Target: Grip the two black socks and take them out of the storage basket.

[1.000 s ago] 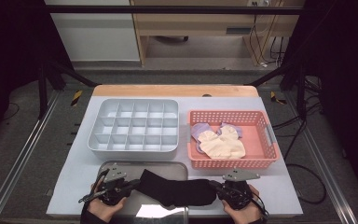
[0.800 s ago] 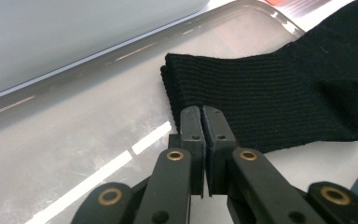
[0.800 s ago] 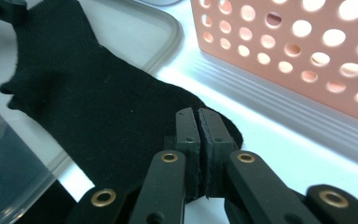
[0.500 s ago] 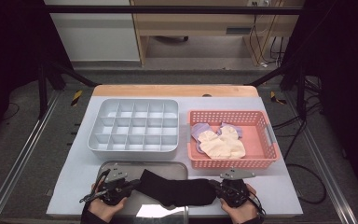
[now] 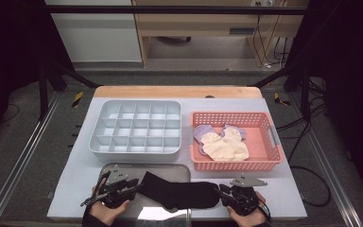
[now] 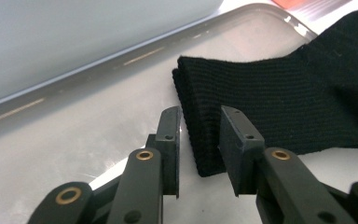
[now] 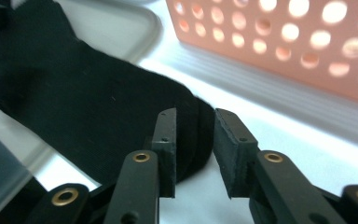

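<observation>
A black sock [image 5: 179,195] lies stretched flat across the front of a metal tray [image 5: 123,168], its toe end reaching past the tray's right rim. My left gripper [image 5: 134,185] holds its left end. In the left gripper view the ribbed cuff [image 6: 279,102] fills the narrow gap between the jaws of that gripper [image 6: 199,126]. My right gripper [image 5: 222,193] is at the sock's right end. In the right gripper view the rounded toe [image 7: 88,112] sits between the nearly closed jaws of that gripper [image 7: 195,128], just above the white table.
Behind the tray stands a grey divider box [image 5: 137,127] with several empty compartments. To its right, a pink perforated basket [image 5: 264,123] holds a cream sock [image 5: 224,146] and purple ones [image 5: 201,132]. The basket wall [image 7: 279,51] is close to the right gripper.
Both grippers and the sock have kept nearly the same place. The sock stays stretched between them.
</observation>
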A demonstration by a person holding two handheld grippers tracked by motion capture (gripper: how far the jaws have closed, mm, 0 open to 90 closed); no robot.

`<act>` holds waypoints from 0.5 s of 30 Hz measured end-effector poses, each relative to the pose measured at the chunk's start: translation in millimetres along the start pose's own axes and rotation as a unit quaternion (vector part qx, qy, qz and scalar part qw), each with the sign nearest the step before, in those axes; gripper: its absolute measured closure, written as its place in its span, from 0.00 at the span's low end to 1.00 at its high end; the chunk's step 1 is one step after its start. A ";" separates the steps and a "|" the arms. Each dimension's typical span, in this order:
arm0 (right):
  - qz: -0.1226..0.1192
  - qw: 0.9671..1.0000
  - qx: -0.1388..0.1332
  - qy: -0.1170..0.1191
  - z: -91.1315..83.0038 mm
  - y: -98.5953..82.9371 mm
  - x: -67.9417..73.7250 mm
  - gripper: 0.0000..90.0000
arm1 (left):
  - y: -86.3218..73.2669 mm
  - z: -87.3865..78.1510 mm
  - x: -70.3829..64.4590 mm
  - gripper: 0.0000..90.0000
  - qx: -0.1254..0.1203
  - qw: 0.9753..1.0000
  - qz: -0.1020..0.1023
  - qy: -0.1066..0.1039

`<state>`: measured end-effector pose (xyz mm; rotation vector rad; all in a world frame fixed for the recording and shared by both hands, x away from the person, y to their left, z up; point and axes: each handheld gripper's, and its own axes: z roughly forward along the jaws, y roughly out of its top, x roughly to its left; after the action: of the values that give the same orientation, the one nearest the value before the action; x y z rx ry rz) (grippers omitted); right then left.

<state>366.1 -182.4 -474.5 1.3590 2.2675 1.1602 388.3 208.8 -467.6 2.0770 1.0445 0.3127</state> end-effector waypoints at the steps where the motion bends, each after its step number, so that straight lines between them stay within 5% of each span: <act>1: 0.004 1.000 0.006 -0.002 1.6 -1.3 -1.0 0.76 | -0.6 0.8 -0.2 0.76 0.000 1.000 -0.001 -0.001; 15: 0.033 0.999 0.013 0.019 8.5 -2.1 -4.7 0.93 | -3.7 5.6 -2.5 0.84 0.013 0.999 -0.005 -0.029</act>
<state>372.1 -182.5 -482.4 1.4434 2.2872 1.1910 387.6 205.2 -473.7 2.0920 1.0286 0.2330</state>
